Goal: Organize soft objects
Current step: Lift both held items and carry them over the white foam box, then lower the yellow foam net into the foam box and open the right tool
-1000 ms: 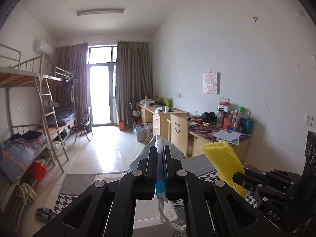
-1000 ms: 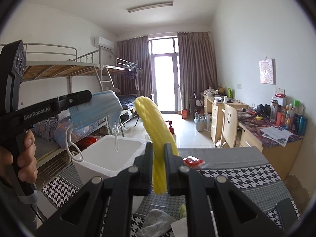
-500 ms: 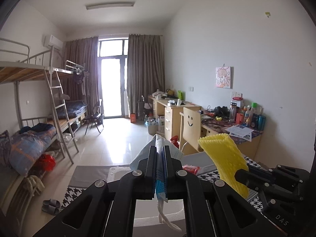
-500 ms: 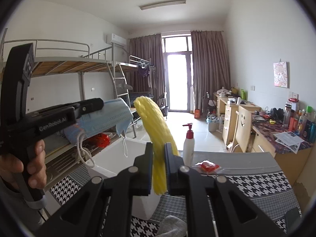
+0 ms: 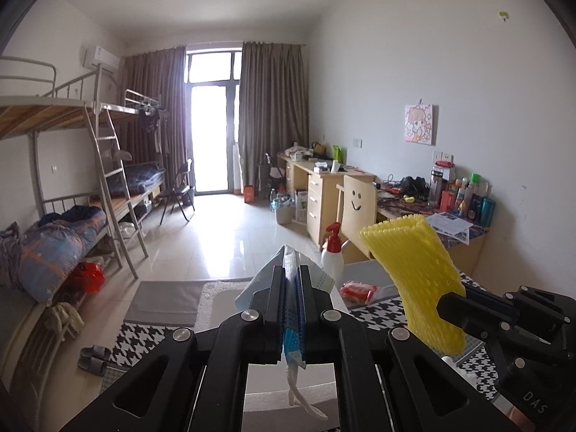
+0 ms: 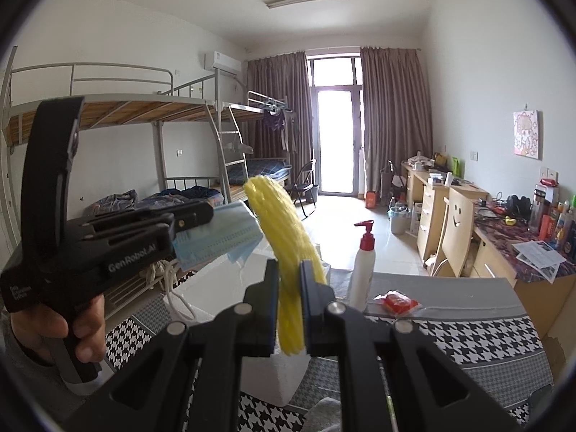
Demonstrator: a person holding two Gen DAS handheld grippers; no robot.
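The white foam box [image 6: 216,288] is mostly hidden: the left gripper [image 5: 291,284] covers its middle in the left wrist view, and the right gripper [image 6: 290,277] and yellow foam net [image 6: 284,237] block its near wall in the right wrist view. The blue face mask [image 5: 252,284] shows only at its edges, the rest pinched between the pads. The small red packet [image 6: 396,300] on the counter [image 6: 468,327] is too small to read. The person's hand [image 6: 54,327] is cut off by the picture's edge.
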